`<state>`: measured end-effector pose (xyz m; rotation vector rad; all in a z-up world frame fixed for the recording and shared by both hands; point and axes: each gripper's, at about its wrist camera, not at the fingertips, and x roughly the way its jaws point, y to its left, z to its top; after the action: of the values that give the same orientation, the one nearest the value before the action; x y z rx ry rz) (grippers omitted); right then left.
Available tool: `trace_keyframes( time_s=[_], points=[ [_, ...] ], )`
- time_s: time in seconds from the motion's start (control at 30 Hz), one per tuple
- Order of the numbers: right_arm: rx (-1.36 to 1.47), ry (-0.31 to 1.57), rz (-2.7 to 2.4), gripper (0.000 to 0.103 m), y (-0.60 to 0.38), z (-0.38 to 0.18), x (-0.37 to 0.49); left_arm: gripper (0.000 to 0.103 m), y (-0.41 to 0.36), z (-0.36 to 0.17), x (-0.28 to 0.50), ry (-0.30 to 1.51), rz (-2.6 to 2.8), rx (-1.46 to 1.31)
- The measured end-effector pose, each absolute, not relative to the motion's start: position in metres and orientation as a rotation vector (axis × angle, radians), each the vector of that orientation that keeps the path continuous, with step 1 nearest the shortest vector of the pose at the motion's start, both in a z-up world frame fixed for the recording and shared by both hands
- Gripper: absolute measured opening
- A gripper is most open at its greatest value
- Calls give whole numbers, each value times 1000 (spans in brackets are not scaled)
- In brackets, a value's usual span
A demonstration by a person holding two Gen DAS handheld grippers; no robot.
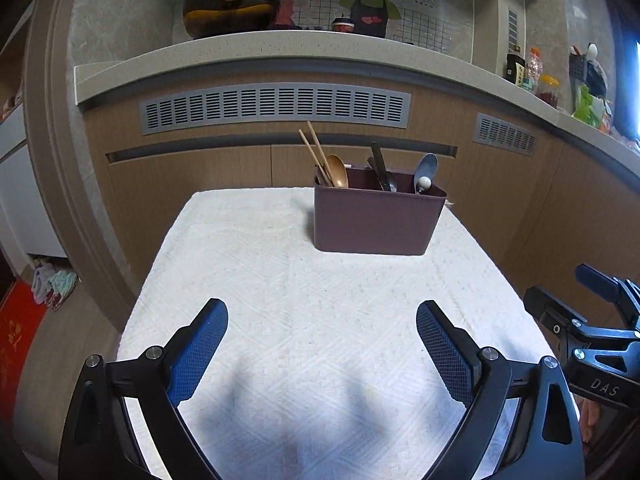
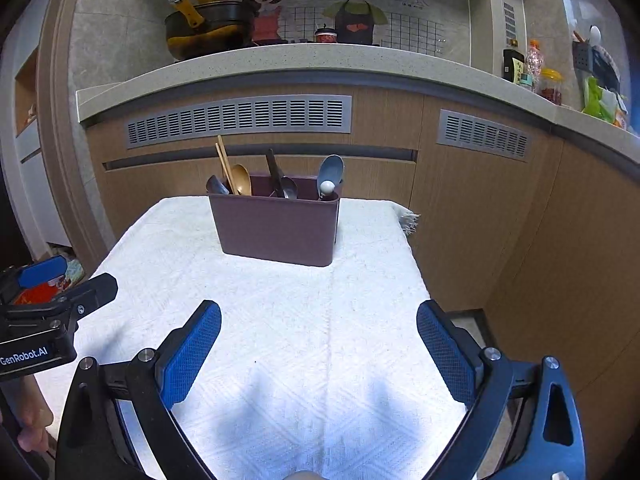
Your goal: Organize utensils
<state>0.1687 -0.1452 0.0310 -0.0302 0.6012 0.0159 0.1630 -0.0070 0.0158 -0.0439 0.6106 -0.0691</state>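
Blue-padded left tool (image 1: 322, 342) wide open, right tool (image 2: 319, 344) too — both empty

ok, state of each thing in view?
left gripper: open, empty
right gripper: open, empty
maroon plastic utensil holder: upright on the white cloth
wooden chopsticks: in holder, leaning
wooden spoon: in holder
blue spoon: in holder, bowl up

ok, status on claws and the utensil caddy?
Left claw open, empty. Right claw open, empty. Maroon utensil caddy upright on white cloth, utensils inside. Path clear.
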Motion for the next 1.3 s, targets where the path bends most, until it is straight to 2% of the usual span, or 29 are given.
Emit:
trace_keyframes(
  time_s=[1.3],
  points=[
    [-8, 606, 18, 99, -151, 32, 166, 96, -11, 15, 163, 634, -84, -34]
  ],
)
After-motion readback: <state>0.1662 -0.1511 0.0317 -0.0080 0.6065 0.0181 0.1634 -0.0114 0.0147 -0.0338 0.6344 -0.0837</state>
